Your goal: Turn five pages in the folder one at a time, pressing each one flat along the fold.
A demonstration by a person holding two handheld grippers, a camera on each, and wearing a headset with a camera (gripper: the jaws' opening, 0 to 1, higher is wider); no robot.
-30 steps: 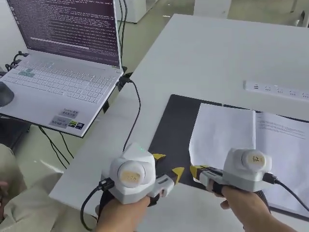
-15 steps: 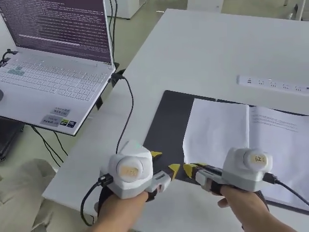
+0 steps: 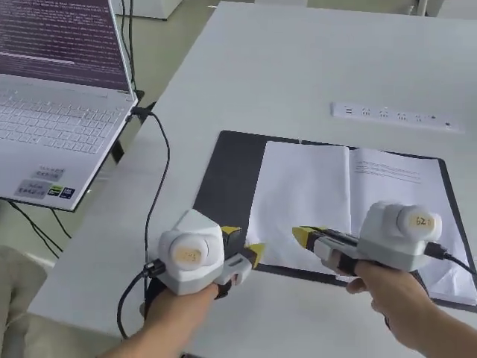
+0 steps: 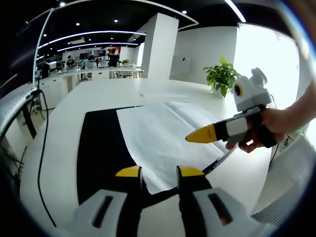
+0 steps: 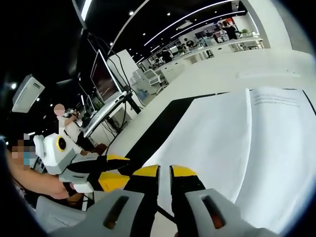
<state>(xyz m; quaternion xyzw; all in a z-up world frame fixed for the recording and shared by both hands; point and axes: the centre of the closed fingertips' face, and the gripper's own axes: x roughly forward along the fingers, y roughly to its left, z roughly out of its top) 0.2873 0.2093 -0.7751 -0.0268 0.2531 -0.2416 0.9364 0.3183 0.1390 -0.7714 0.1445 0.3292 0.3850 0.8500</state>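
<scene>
left tongs [image 3: 244, 240]: jaws parted | right tongs [image 3: 302, 236]: jaws together | tips facing, near, not touching

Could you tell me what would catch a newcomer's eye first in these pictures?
The open black folder with its white pages lies mid-table. At its near edge the left gripper, jaws apart, and the right gripper, jaws together, nearly meet tip to tip. An open laptop sits off to the left.

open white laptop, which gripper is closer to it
Left. The left gripper is at the black folder's near left corner, toward the laptop; the right gripper is further right, over the white page's near edge.
</scene>
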